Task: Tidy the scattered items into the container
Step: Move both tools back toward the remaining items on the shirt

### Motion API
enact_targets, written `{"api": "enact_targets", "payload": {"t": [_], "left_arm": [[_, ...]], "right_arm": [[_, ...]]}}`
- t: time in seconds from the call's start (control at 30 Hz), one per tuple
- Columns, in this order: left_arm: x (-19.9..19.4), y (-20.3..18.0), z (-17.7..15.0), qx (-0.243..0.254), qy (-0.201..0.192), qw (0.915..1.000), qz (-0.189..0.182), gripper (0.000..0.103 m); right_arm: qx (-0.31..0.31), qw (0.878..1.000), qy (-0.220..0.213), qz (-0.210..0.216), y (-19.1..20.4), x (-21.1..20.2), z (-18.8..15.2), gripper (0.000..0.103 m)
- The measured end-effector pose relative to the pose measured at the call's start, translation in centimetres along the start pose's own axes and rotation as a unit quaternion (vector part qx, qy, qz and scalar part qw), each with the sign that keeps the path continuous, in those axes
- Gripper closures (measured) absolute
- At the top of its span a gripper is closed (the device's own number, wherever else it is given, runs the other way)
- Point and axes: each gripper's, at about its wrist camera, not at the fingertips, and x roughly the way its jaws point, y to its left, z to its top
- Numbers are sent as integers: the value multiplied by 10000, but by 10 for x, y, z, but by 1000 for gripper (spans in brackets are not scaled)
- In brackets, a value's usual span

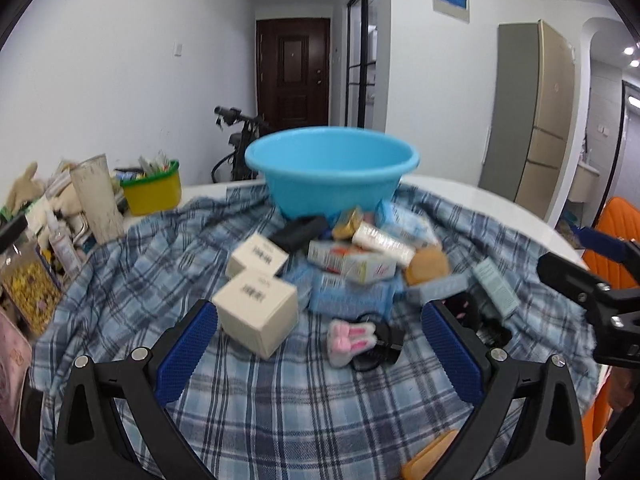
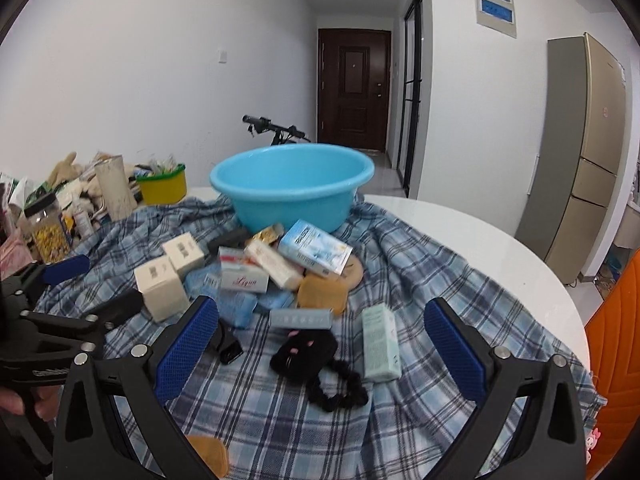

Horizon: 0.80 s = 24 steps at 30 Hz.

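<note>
A light blue plastic basin (image 1: 332, 172) stands at the far side of a blue plaid cloth (image 1: 280, 408); it also shows in the right wrist view (image 2: 292, 188). In front of it lies a heap of small boxes, among them two cream boxes (image 1: 258, 314) (image 2: 160, 286), a blue-white box (image 2: 316, 252), a pale green box (image 2: 380, 342) and tan pads (image 2: 324, 292). A pink bunny clip (image 1: 352, 340) and a black fuzzy item (image 2: 304, 350) lie nearer. My left gripper (image 1: 320, 348) is open above the cloth, empty. My right gripper (image 2: 320, 346) is open, empty.
A yellow tub (image 1: 154, 192), a white tumbler (image 1: 100, 200), jars and soft toys crowd the left of the white round table (image 2: 480, 240). An orange chair (image 2: 616, 340) stands at the right. A bicycle (image 2: 276, 130) and a fridge (image 2: 588, 152) stand behind.
</note>
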Motion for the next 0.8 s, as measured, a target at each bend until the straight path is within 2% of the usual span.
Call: {"api": "enact_targets", "payload": {"t": [0.27,0.4,0.8], "left_arm": [[13,9,-16,-71,186,9997,167,0],[16,16,-16,-163,261,9993,189,0],[12,23,-18,-230,255,9992,226,0]], "right_arm": [[31,9990,363,272,20,11,-34,0],[-247,9970,587,432,40,16,-51,0],[-448,9918,907,776,70,16,-86,0]]}}
